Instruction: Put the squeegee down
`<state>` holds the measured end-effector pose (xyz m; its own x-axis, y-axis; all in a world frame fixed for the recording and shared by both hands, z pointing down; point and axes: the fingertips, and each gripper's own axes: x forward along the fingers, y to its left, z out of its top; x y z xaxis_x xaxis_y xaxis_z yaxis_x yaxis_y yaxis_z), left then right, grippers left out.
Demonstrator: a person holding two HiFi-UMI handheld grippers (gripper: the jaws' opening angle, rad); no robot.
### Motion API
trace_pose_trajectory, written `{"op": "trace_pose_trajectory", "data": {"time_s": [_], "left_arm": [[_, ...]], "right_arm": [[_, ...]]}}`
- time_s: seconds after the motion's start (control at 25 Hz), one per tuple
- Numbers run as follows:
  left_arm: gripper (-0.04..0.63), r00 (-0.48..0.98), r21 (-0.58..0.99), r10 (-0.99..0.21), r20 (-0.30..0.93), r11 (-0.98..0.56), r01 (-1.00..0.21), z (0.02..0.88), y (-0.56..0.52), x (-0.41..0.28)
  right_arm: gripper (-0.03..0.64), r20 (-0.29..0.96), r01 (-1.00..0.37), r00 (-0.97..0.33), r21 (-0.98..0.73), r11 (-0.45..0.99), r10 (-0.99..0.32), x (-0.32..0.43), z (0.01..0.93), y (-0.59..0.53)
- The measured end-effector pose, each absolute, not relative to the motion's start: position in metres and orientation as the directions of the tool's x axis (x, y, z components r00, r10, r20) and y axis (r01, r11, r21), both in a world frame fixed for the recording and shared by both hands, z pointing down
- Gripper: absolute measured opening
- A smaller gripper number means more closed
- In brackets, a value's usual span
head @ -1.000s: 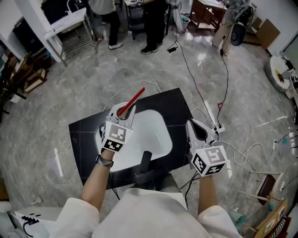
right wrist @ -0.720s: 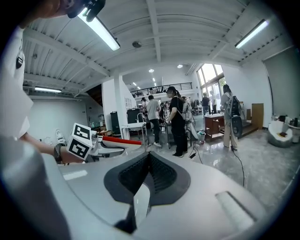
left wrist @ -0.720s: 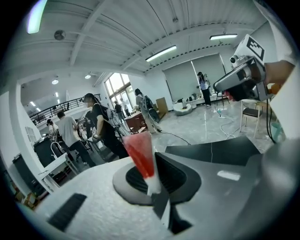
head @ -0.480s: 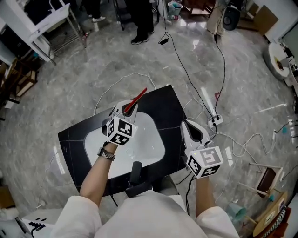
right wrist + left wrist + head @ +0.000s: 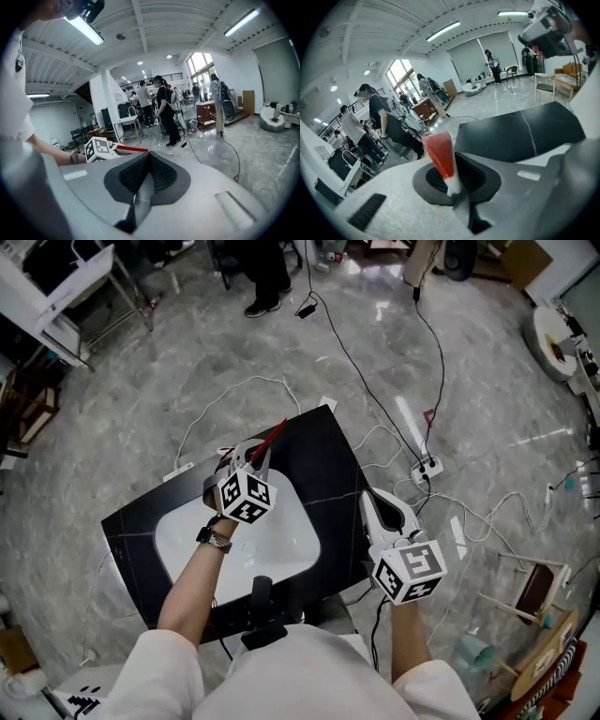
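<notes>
Grey marble floor (image 5: pixel 281 362) spreads round a black counter (image 5: pixel 323 470) with a white sink (image 5: pixel 272 540) sunk into it and a dark tap (image 5: pixel 262 596) at the near edge. White cables trail over the floor to a power strip (image 5: pixel 427 466) beyond the counter's right edge. People (image 5: pixel 267 277) stand far off.

The left gripper (image 5: pixel 247 457) hangs over the far rim of the sink. Its jaws pinch a red squeegee (image 5: pixel 272 440), which sticks out of them and slants toward the counter's far corner. In the left gripper view the jaws (image 5: pixel 457 187) close on the pale end of the red piece (image 5: pixel 440 157). Whether the squeegee touches the counter cannot be told.

The right gripper (image 5: pixel 377 507) is just off the counter's right edge, over the floor. Its own view shows the jaws (image 5: pixel 147 176) pressed together with nothing between them.
</notes>
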<state>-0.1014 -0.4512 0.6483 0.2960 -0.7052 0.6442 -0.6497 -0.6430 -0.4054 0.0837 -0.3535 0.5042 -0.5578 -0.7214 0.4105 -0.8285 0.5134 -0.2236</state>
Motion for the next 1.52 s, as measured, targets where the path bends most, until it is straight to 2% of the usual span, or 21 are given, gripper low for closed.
{"op": "trace_pose_trajectory", "data": {"time_s": [0.44,1.12,1.52], "left_arm": [[0.017,0.229,-0.490,-0.711,0.665,-0.646,-0.585,0.678,-0.470,-0.089],[0.050,0.270,-0.452,-0.604,0.749,-0.766,-0.458,0.708,-0.464,-0.068],[0.174,0.314,-0.375,-0.484,0.817,-0.859,-0.350,0.723,-0.446,-0.055]], "right_arm": [[0.006,0.441,-0.840,-0.539,-0.227,0.492,-0.718,0.093,0.515,-0.365],[0.006,0.467,-0.857,-0.514,-0.240,0.457,-0.719,0.101,0.529,-0.370],[0.006,0.472,-0.857,-0.514,-0.254,0.448,-0.716,0.101,0.534,-0.374]]}}
